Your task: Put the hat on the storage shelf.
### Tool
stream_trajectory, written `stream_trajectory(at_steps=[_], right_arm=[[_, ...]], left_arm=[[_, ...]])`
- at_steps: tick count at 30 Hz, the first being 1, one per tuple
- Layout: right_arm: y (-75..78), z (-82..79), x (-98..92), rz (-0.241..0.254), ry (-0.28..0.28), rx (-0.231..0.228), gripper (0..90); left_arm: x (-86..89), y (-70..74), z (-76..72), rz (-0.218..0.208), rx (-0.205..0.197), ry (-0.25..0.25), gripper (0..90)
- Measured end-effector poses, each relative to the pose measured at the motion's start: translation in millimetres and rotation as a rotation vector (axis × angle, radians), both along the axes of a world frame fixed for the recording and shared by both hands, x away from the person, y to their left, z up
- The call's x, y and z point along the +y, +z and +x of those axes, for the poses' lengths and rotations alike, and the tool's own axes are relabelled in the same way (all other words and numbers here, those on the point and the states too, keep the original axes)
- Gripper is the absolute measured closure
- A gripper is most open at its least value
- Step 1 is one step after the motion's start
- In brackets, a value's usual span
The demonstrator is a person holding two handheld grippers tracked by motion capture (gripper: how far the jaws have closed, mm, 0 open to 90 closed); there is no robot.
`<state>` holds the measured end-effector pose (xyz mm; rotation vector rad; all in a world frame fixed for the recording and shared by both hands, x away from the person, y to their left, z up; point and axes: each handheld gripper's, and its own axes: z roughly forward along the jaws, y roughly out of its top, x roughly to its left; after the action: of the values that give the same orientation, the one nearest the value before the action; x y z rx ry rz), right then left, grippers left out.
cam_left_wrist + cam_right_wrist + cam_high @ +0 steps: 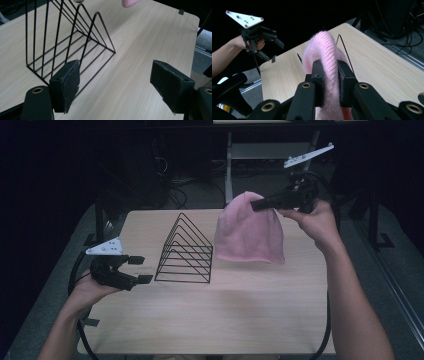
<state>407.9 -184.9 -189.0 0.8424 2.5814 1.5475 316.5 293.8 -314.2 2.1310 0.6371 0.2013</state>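
A pink knitted hat hangs in the air over the far right of the table, pinched at its top by my right gripper. In the right gripper view the hat bulges up between the two pads, which press on its fabric. A black wire rack of triangular dividers stands upright at the table's middle left. My left gripper hovers just left of the rack, its jaws wide apart and empty. The left gripper view has the rack close ahead and a corner of the hat at the top edge.
The wooden table has bare surface in front of the rack and hat. A metal frame stands behind the table in the dark. Cables trail from both grippers past the table's sides.
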Motion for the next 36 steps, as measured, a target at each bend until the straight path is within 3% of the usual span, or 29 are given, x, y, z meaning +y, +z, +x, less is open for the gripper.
stream_trajectory(at_steps=[9,20,30,34,36], right_arm=[[22.3,3.4,26.4,0.0,0.048,-0.029,77.8],[45.6,3.2,59.0,0.022,0.105,-0.062,77.8],[49.9,11.3,94.1,0.018,0.175,-0.071,77.8],[50.7,13.9,103.4,0.021,0.19,-0.072,77.8],[51.4,15.7,109.8,0.024,0.202,-0.075,77.8]], left_arm=[[-6.8,12.9,13.7,-0.011,0.009,-0.013,23.8],[-29.4,35.2,29.6,0.004,-0.012,-0.064,23.8],[-43.0,52.6,45.6,0.009,-0.01,-0.09,24.5],[-45.3,53.5,50.8,-0.006,-0.002,-0.102,23.0],[-46.3,52.1,55.0,0.011,0.004,-0.101,23.0]])
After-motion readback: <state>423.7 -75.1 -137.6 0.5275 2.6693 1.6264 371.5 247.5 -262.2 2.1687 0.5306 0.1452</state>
